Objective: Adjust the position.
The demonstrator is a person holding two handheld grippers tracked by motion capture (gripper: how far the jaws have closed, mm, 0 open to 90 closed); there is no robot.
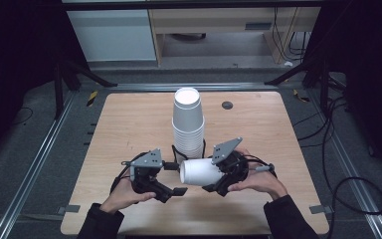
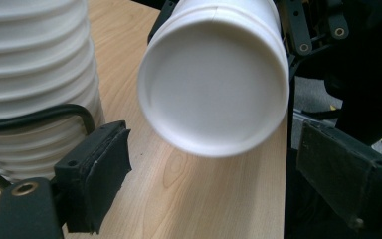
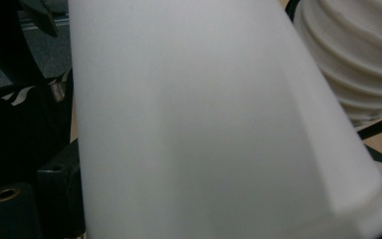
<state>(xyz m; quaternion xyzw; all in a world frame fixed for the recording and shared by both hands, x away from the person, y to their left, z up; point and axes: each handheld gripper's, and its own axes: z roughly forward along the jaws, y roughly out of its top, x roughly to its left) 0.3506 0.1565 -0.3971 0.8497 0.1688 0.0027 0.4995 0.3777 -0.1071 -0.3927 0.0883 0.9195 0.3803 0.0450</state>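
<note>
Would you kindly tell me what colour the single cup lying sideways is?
Plain white; the cup shows best in the left gripper view.

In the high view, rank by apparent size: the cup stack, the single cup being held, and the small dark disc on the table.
1. Cup stack, largest, standing upright mid-table.
2. Single cup, lying sideways in the right gripper.
3. Dark disc, by far the smallest, though it lies farther from the camera.

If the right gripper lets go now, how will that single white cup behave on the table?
The single cup lies sideways in the right gripper; being round and tapered, it would probably roll in a curve. It looks thin-walled and light, so likely easy to crush, and could bump the cup stack.
</note>
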